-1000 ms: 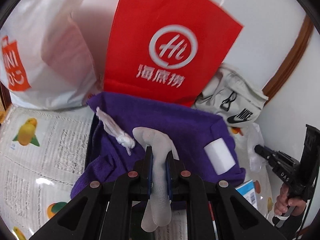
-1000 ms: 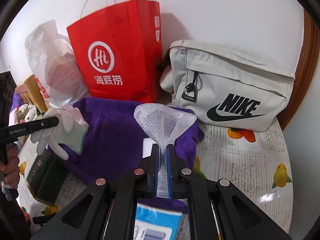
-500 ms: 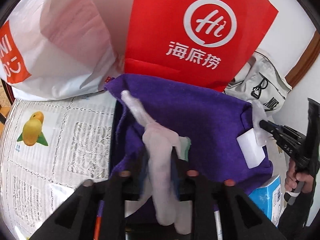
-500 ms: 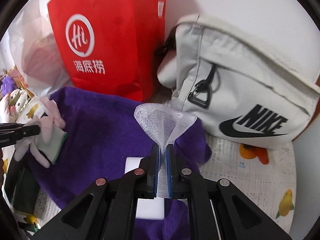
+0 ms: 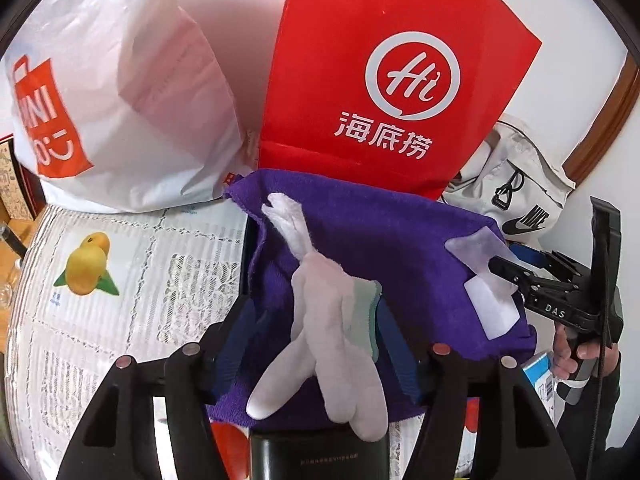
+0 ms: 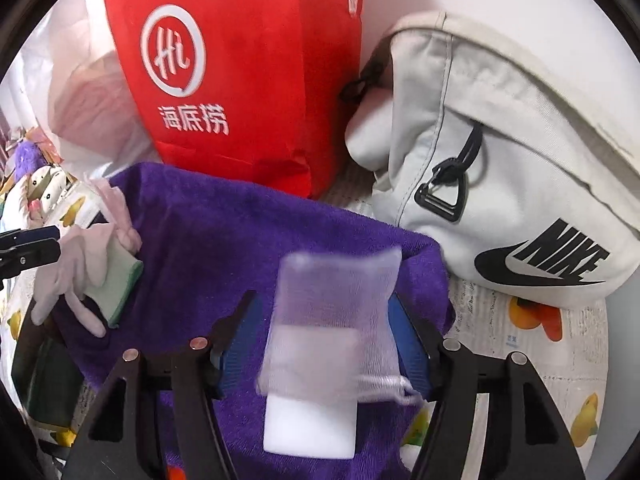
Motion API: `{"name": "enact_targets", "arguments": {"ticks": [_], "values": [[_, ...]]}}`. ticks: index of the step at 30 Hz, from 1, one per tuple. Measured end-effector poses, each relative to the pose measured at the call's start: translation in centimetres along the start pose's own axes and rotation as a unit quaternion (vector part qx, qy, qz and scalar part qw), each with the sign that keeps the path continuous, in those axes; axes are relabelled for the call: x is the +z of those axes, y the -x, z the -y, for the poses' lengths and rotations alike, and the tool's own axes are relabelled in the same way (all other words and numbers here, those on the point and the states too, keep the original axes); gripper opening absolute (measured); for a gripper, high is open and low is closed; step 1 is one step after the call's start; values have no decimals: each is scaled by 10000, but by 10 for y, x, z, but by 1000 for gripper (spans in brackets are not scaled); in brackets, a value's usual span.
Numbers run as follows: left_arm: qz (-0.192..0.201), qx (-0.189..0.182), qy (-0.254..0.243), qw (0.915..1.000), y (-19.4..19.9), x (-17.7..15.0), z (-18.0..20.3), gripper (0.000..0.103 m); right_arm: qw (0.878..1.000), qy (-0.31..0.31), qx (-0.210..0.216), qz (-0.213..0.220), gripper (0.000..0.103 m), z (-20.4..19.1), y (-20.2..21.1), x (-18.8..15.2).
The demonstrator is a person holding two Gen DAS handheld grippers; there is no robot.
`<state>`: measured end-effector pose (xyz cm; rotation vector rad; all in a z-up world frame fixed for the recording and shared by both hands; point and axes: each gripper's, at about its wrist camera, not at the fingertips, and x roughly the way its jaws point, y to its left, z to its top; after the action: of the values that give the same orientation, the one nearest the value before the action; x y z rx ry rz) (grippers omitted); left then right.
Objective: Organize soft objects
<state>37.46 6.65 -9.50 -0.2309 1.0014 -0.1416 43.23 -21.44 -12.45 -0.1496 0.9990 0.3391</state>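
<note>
Two grippers stand with jaws apart, both just opened. Left gripper (image 5: 316, 344): pale glove (image 5: 328, 344) lies loose between the jaws on the purple towel (image 5: 384, 240), near its left edge. Right gripper (image 6: 320, 344): mesh pouch (image 6: 336, 320) released, resting over a white block (image 6: 310, 428) near the towel's right edge. Behind: red paper bag (image 6: 240, 72), grey Nike bag (image 6: 520, 160).

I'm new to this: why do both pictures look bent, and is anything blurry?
Both views are fisheye, so edges curve inside a dark round rim. Right wrist view: the mesh pouch looks smeared, while the Nike bag stays sharp. Left wrist view: the glove is crisp, under soft, even light.
</note>
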Motion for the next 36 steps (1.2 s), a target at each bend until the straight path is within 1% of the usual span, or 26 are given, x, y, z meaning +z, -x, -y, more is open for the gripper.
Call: {"name": "enact_targets", "arguments": {"ticks": [6,9,10,18,23,28,30,32,33,35,36], "values": [[55,11,30,10000,21,-12,-1,62,9996,-188,62,177,66,0,28,-10],[96,12,23,10000,35,-21,-1,62,9989,-287,238,297,74,1,44,-17],[102,13,24,9999,39,-23,0,62,9986,-308,255,337,74,-1,52,-21],[157,-65,98,9998,73,-54,2,62,9976,-388,344,467,75,-23,92,-52],[226,-47,74,9997,93,-77,5,62,9966,-413,353,617,75,-46,122,-84],[279,37,9,9996,109,-103,7,62,9967,-401,373,595,75,-71,145,-123],[287,73,-9,9996,113,-113,7,62,9965,-347,388,648,75,-81,155,-138],[277,40,22,9996,117,-121,6,62,9966,-272,440,645,75,-91,163,-154],[275,13,44,9996,119,-125,5,62,9969,-246,420,623,74,-94,165,-160],[272,-23,85,9996,122,-135,2,62,9976,-164,377,561,70,-102,168,-174],[273,-36,88,9996,123,-138,2,62,9980,-96,354,520,63,-105,167,-178]]}}
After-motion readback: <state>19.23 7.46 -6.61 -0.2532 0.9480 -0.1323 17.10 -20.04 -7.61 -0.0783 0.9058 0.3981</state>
